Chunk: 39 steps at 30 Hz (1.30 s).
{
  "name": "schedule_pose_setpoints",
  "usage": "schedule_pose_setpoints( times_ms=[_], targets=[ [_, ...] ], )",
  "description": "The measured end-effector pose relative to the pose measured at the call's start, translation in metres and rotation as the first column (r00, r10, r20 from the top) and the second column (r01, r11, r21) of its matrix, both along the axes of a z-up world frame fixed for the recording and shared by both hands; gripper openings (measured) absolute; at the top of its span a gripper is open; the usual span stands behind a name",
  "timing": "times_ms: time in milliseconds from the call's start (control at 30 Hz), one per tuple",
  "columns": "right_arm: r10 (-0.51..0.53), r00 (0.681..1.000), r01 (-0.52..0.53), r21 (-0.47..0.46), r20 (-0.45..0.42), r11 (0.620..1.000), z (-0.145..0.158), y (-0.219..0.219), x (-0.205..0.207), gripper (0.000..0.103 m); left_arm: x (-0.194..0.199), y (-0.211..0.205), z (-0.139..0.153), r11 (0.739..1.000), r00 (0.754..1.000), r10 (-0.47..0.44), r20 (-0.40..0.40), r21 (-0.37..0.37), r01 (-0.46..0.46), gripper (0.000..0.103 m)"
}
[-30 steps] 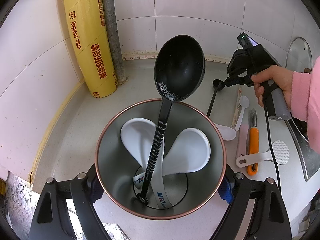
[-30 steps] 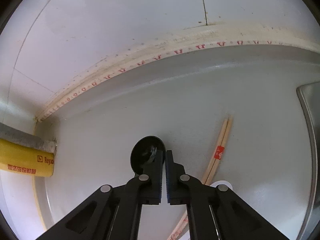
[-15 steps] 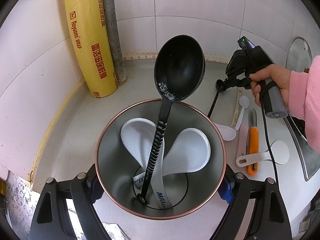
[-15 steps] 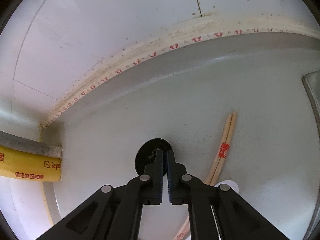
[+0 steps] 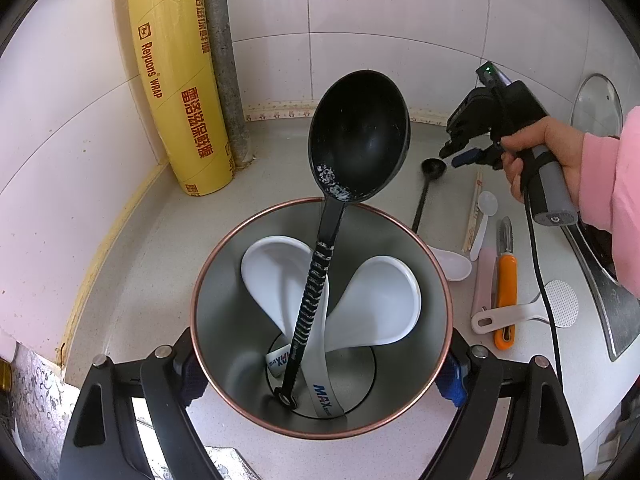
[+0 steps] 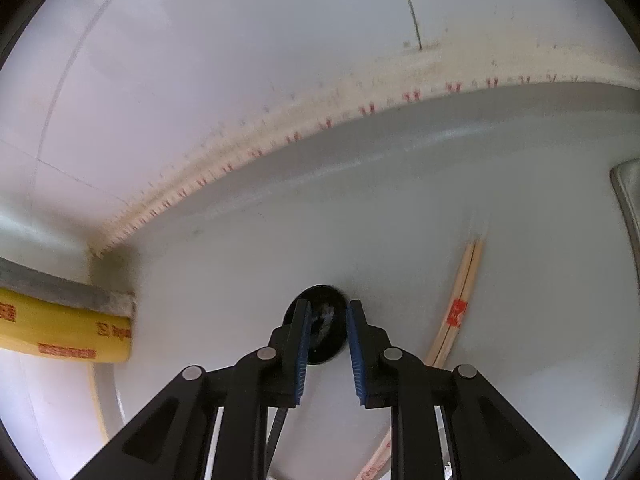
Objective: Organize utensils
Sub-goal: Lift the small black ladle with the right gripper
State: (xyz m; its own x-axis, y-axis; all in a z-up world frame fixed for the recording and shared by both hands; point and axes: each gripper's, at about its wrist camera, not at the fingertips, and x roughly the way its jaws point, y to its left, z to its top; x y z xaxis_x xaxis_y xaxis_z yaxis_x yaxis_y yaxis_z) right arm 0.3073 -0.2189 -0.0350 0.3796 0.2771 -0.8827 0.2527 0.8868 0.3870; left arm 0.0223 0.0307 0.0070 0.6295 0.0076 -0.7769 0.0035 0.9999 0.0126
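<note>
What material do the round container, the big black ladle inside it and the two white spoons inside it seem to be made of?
Container: likely stainless steel, brushed grey walls with a copper-coloured rim.
Black ladle: probably plastic or nylon; matte, dull, with whitish scuffs in the bowl.
White spoons: smooth and glossy, either ceramic or melamine; the printed handle does not settle which.

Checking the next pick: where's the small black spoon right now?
On the counter right of the steel pot, the small black spoon lies left of the chopsticks; in the right wrist view its bowl sits below the right tongs.
</note>
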Motion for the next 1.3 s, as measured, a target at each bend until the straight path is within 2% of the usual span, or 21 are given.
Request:
schedule_pose_setpoints(
  times_ms=[367, 667, 900, 1067, 1300],
  targets=[
    [0.004, 1.0, -0.004, 0.002, -0.027, 1.0, -0.011, 0.011, 0.004, 0.021, 0.0, 0.0, 0.0, 1.0, 1.0, -0.006, -0.001, -0.001, 0.006, 0.089],
    [-0.034, 0.998, 0.034, 0.006, 0.053, 0.999, 0.006, 0.005, 0.001, 0.021, 0.001, 0.0, 0.0, 1.0, 1.0, -0.003, 0.004, -0.003, 0.003, 0.089],
    [-0.013, 1.0, 0.014, -0.014, 0.018, 1.0, -0.004, 0.014, 0.005, 0.021, -0.001, 0.0, -0.001, 1.0, 1.0, -0.003, 0.007, -0.006, 0.003, 0.089],
    [-0.028, 0.998, 0.03, -0.042, 0.048, 0.999, 0.0, 0.013, 0.004, 0.021, -0.001, -0.001, -0.002, 1.0, 1.0, -0.001, 0.012, -0.005, 0.001, 0.089],
    [0.0, 1.0, 0.0, -0.05, -0.01, 0.999, -0.012, 0.016, 0.01, 0.021, -0.002, -0.001, -0.002, 1.0, 1.0, 0.003, 0.014, -0.01, -0.003, 0.089]
  ],
)
